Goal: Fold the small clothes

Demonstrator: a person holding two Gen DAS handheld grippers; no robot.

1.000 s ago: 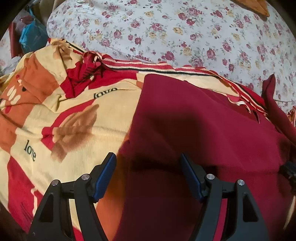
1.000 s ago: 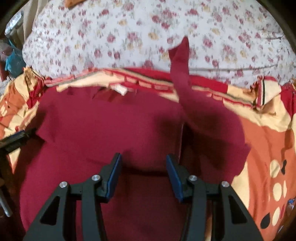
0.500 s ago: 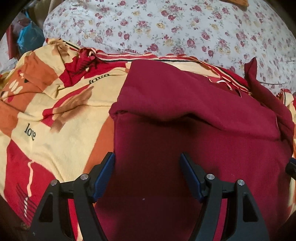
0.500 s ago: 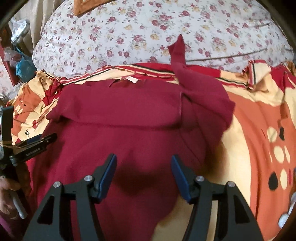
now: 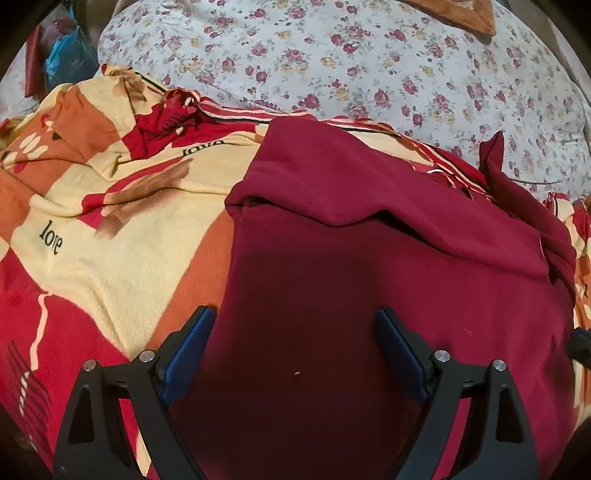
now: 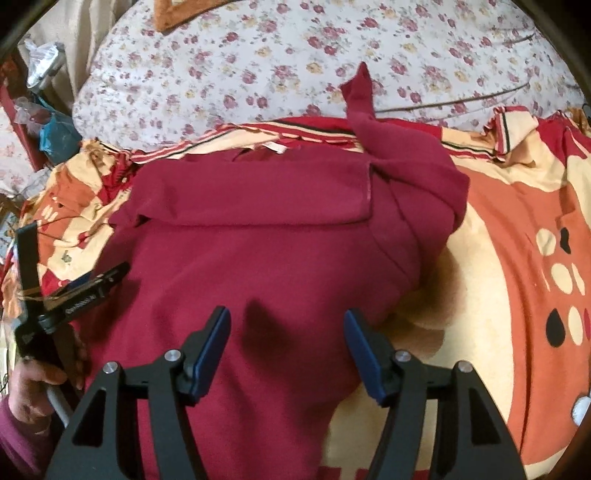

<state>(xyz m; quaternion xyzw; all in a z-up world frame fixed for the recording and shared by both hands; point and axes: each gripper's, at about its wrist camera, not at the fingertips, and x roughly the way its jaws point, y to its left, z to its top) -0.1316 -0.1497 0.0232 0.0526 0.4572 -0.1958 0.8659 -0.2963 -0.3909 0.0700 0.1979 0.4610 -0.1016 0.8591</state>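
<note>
A dark red garment (image 5: 369,280) lies on a patterned blanket, its far part folded over toward me as a flap (image 5: 369,184). In the right wrist view the garment (image 6: 258,266) shows the same flap (image 6: 258,192) and a sleeve (image 6: 362,92) sticking up at the far right. My left gripper (image 5: 293,332) is open and empty over the garment's near left part. My right gripper (image 6: 286,334) is open and empty over its near middle. The left gripper also shows at the left of the right wrist view (image 6: 85,291).
The yellow, orange and red blanket (image 5: 110,240) covers the bed on both sides (image 6: 517,258). A floral white sheet (image 5: 369,66) lies beyond it. A brown cloth (image 5: 461,14) sits at the far edge. Clutter and a blue bag (image 5: 62,59) stand at the far left.
Both grippers have pulled back toward me and away from the garment, so more of it shows. The folded flap now lies flat across the garment. Both stay open.
</note>
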